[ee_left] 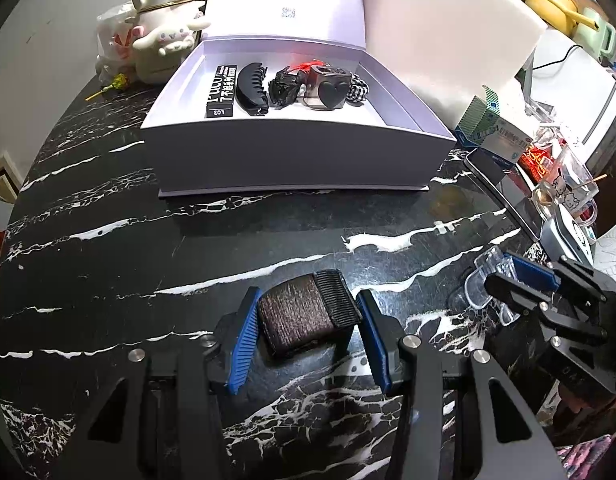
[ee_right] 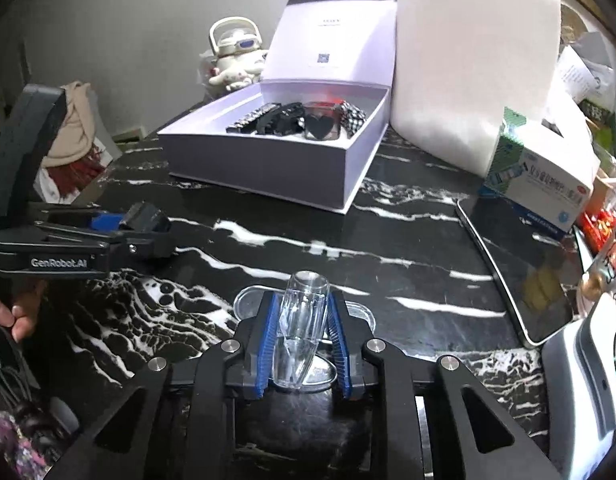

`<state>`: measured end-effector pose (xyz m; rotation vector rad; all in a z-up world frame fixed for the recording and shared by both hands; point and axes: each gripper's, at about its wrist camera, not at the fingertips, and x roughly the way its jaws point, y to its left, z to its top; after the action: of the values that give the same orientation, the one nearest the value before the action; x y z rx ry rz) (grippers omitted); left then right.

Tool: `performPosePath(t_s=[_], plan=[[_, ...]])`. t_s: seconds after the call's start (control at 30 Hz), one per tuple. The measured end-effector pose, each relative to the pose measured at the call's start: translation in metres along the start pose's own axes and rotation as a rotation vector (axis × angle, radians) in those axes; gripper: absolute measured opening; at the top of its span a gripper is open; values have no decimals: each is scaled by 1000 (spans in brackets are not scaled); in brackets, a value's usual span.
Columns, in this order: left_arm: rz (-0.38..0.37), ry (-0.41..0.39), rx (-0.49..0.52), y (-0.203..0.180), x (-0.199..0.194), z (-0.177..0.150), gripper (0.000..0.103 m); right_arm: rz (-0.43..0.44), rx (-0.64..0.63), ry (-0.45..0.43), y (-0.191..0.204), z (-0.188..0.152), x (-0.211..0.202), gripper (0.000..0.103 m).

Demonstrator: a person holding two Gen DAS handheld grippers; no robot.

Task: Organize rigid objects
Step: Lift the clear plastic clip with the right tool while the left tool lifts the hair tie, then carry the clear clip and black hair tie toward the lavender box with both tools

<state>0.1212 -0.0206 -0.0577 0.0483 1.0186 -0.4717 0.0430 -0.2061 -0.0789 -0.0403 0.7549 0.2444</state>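
White lettering reading "GenRobot.AI" is seen on the left gripper [ee_right: 146,226], whose blue pads are pressed against the sides of a dark ribbed hair clip [ee_left: 308,312] resting on the black marble table [ee_left: 148,240]. "L03" is printed on a black strip [ee_left: 221,91] laid in the open white box [ee_left: 292,152]. Further right, a clear plastic clip [ee_right: 300,328], glassy and tapered, is clamped upright between the closed jaws of the right gripper [ee_right: 302,346], just above the table.
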Motion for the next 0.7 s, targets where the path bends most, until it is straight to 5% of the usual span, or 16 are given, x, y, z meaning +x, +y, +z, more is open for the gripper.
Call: performPosePath(t_s=[0.7], plan=[[-10, -74, 11, -4, -29, 20, 47, 31, -10, -66, -2, 30, -20, 25]])
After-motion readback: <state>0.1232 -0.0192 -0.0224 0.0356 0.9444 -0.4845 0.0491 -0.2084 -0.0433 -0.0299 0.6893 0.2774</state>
